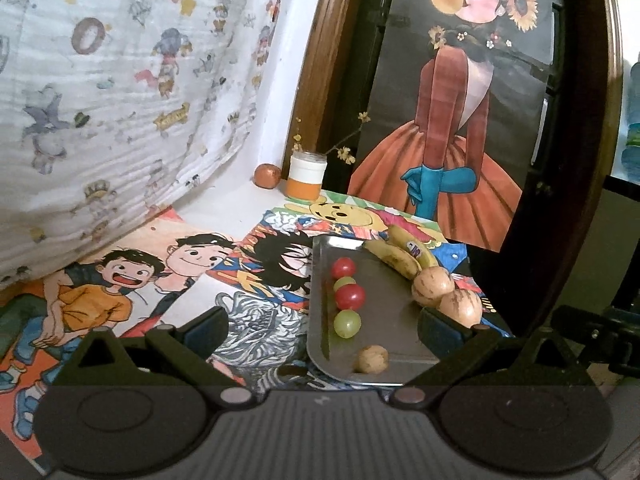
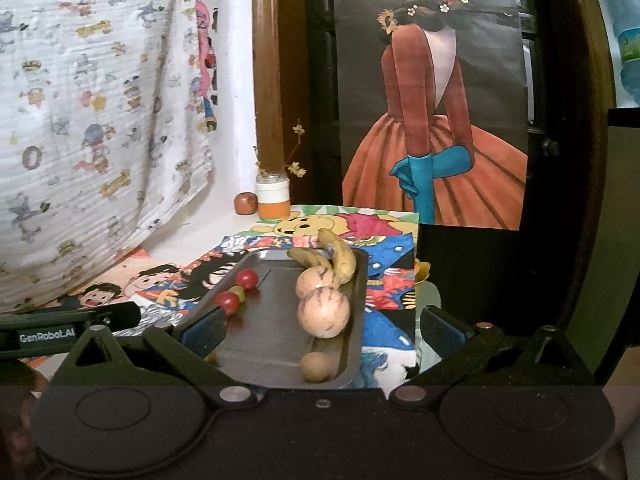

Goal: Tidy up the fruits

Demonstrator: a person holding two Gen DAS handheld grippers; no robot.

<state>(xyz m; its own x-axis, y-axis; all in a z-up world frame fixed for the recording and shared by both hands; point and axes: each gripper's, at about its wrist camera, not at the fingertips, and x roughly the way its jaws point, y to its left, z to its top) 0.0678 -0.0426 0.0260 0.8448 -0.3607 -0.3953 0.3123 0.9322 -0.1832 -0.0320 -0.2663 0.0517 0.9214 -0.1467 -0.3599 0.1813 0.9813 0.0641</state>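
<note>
A metal tray lies on cartoon-printed paper. On it are two bananas, two tan striped round fruits, a row of red and green grapes, and a small brown nut-like fruit at the near edge. My left gripper is open and empty above the tray's near end. My right gripper is open and empty, its fingers on either side of the tray's near end.
An orange-and-white jar with dried flowers and a small orange fruit stand at the back by the wall. A printed cloth hangs on the left. A dark wooden frame with a painted poster stands behind and right.
</note>
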